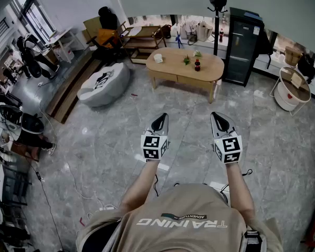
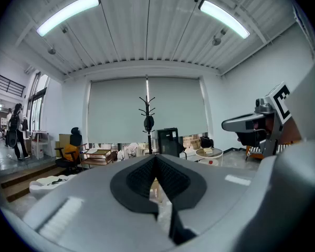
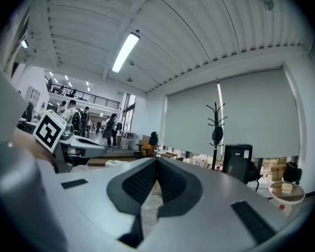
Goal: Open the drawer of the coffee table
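Note:
The light wooden oval coffee table stands across the marble floor, well ahead of me. Its drawer fronts sit flush under the top and look closed. On the top are a dark bottle, a small plant and a white object. My left gripper and right gripper are held side by side in the air, pointing toward the table and far short of it. Both are shut with nothing between the jaws, as the left gripper and right gripper show in their own views.
A white beanbag lies left of the table. A black cabinet and a coat stand are behind it on the right, and a round white side table is at far right. Wooden shelving and chairs line the back.

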Demonstrator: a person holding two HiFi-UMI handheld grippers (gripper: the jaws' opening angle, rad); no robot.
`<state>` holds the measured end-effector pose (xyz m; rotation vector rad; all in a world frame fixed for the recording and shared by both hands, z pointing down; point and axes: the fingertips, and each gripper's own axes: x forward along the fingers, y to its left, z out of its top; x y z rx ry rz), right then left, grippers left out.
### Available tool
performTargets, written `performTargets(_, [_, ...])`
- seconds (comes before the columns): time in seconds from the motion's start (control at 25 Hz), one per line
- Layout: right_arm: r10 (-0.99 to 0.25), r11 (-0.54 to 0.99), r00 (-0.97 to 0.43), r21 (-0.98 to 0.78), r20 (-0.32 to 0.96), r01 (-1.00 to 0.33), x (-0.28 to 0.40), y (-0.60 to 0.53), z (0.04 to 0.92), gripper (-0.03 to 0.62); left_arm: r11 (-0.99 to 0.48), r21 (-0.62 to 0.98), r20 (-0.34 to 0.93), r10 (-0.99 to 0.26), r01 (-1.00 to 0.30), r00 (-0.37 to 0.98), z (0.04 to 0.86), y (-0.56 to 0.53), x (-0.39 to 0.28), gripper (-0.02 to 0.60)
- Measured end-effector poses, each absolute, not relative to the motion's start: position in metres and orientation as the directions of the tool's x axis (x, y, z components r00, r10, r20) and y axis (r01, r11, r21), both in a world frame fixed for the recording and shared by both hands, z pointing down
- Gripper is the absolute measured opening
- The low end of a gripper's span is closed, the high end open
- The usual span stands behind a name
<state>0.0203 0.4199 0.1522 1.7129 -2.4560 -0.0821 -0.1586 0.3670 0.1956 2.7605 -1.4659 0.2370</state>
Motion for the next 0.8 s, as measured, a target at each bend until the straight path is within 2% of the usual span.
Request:
performTargets(0.56, [-0.938,0.345,-0.340,0.096,0.062,-0.934,0.013,0.414,0.152,0.005,-0.565,-0.066,0.133,-0.822,-0.822,0.554,0.195,0.363,-0.173,0.006])
performTargets(0.8, [-0.935,0.346,-0.338,0.064,0.105,-0.936,0.003,0.417,0.174,0.005,-0.541,-0.089,0.171,-0.836,-0.836,0.522,0.214,0.371,-0.201,0.006])
